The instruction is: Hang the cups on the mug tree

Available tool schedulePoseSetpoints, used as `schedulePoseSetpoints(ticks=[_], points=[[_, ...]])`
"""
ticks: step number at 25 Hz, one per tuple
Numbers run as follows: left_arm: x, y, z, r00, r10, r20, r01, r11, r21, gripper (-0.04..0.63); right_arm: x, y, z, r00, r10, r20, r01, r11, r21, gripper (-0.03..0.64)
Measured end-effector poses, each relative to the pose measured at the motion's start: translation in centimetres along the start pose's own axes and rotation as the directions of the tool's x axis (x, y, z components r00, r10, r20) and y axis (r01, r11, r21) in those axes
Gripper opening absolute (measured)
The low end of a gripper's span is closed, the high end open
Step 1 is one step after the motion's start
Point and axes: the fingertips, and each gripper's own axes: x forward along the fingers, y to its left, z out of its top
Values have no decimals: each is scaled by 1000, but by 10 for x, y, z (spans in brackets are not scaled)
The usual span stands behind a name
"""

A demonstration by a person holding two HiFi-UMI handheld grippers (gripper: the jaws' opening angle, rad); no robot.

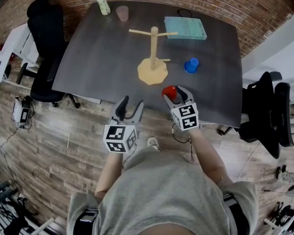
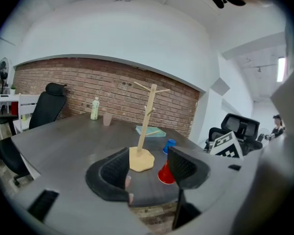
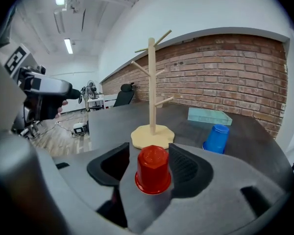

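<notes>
A wooden mug tree [image 1: 153, 48] stands mid-table with bare pegs. A red cup [image 1: 169, 91] stands upside down near the table's front edge. My right gripper [image 1: 175, 93] is open with its jaws on either side of the cup; in the right gripper view a gap shows between the left jaw and the red cup [image 3: 153, 170]. A blue cup [image 1: 191, 65] stands upside down to the right of the tree's base. A pink cup [image 1: 122, 12] stands at the far edge. My left gripper [image 1: 131, 103] is open and empty at the front edge, left of the red cup [image 2: 165, 173].
A pale bottle [image 1: 103, 3] stands beside the pink cup. A teal book [image 1: 185, 27] lies at the far right of the dark table [image 1: 98, 58]. Black office chairs stand at the left [image 1: 44, 48] and at the right [image 1: 267, 111]. A brick wall runs behind.
</notes>
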Motion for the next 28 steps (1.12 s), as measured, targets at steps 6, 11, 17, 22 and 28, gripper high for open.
schedulePoseSetpoints(ticks=[6,11,17,22,28], points=[[7,6,-3,1000,-1,-13,1,1000,-7,233,8,-8,-15,999,-19,-37,20,1000,18,235],[10,9,-3,1000,3,-15,-3,1000,-10,233,10,-10,-18,999,-23,-40,24,999,25,216],[10,12,-4,1000,4,-19,-5,1000,-3,233,13,-9,-17,998,-24,-50,25,1000,13,213],[8,11,-2,1000,0,-17,0,1000,0,233,4,-12,1,999,-40,-23,40,999,1,212],[8,5,2,1000,-17,-6,17,1000,11,233,-15,-20,41,997,-61,44,61,998,-15,212]])
